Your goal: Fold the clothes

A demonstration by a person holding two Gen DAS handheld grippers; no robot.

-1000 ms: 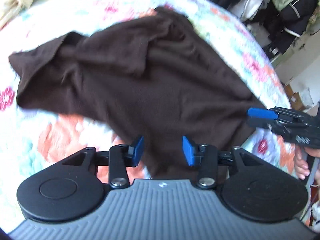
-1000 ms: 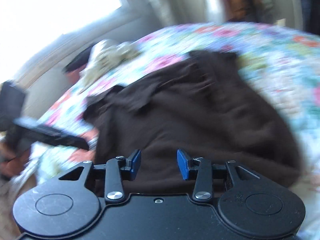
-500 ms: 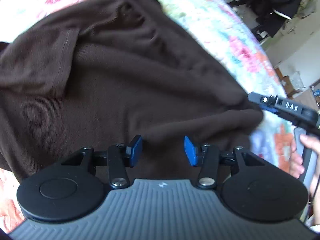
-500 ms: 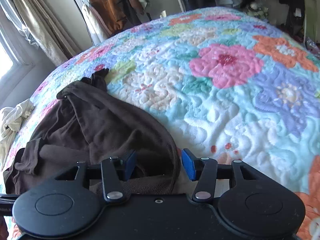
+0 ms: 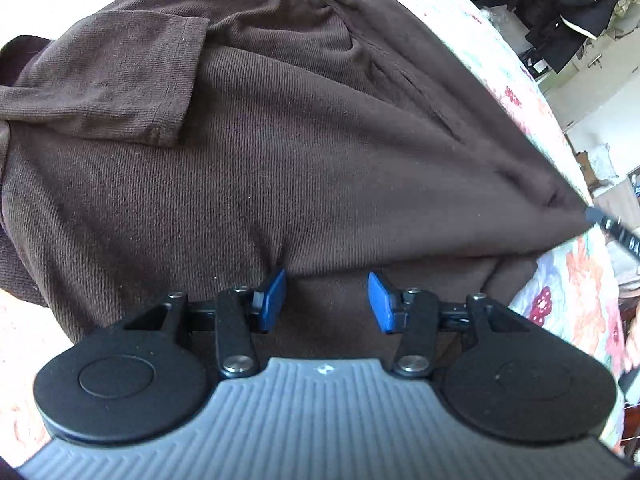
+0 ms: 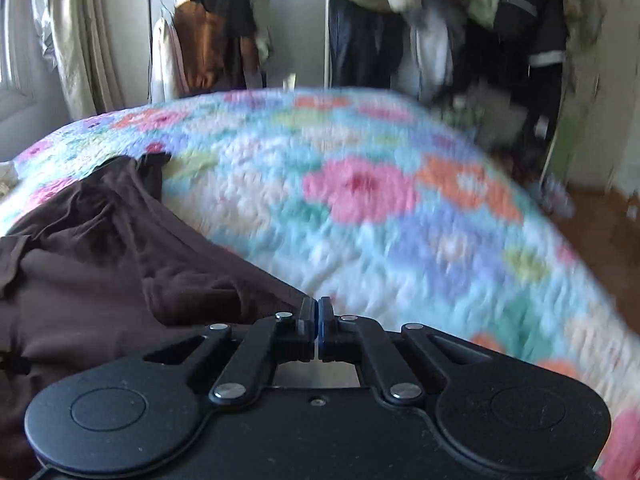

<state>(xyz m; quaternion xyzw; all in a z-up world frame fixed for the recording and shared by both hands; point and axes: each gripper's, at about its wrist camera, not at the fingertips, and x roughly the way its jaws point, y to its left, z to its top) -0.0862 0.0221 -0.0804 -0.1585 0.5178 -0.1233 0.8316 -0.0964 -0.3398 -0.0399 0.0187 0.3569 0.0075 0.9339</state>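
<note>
A ribbed brown knit shirt (image 5: 280, 152) lies rumpled on a quilted floral bedspread (image 6: 400, 232). The left gripper (image 5: 326, 300) gapes over its hem; the right gripper (image 6: 318, 320) has just snapped closed, pinching the shirt's corner.

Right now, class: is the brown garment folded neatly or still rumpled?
Rumpled: the brown garment lies creased on the quilt, one sleeve flopped across it.

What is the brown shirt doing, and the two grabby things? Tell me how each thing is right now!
brown shirt: rumpled on the bed, one corner pulled out to a point.
left gripper: fingers apart, over the shirt's near edge, not pinching.
right gripper: fingers just snapped closed, pinching the shirt's corner.
flowered quilt: spread over the bed.
</note>
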